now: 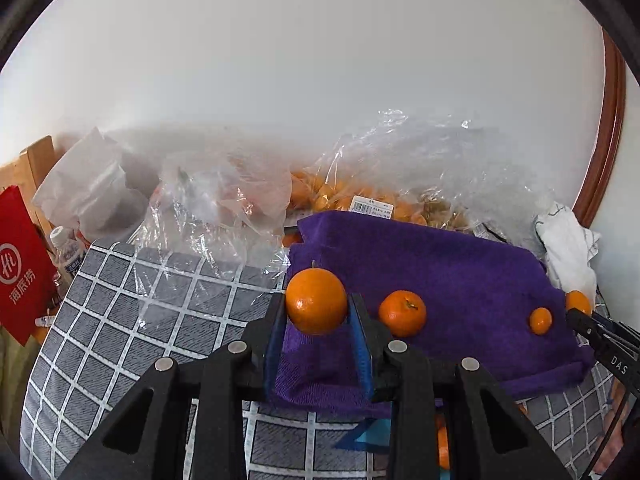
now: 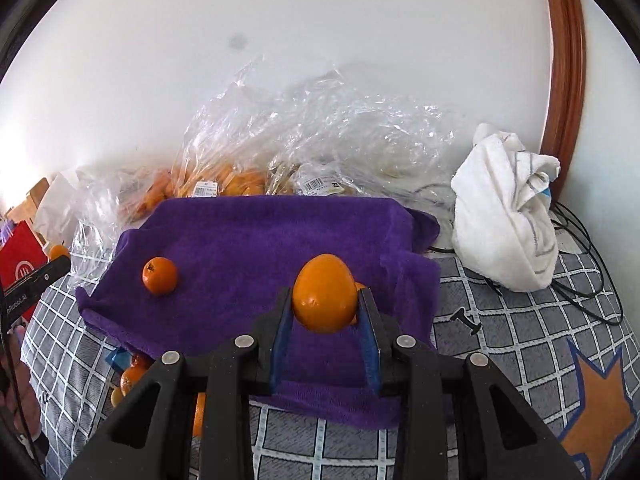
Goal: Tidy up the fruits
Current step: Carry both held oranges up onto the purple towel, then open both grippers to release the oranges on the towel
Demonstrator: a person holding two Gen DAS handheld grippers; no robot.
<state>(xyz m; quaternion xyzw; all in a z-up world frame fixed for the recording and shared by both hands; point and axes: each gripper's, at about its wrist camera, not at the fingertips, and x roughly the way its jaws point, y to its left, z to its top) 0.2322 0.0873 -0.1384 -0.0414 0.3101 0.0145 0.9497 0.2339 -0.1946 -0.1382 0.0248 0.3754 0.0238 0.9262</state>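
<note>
White wall behind; checked grey bedspread (image 1: pixel 120 320) w/ purple towel (image 1: pixel 460 272). L gripper (image 1: pixel 317 312) clamps a mandarin (image 1: pixel 316 300), R gripper (image 2: pixel 325 308) clamps another mandarin (image 2: pixel 324 292); both fruits held above towel's near edge. Loose mandarin (image 1: pixel 402 313) lies on towel between grippers, nearer L.

We read three white Chinese characters, 海底捞, under a round white logo on the red paper bag (image 1: pixel 20 256). We make out "DAS" in white on the black gripper arm (image 1: pixel 618 364). The white barcode sticker (image 1: pixel 371 209) on the clear plastic bag carries print too small for us.
</note>
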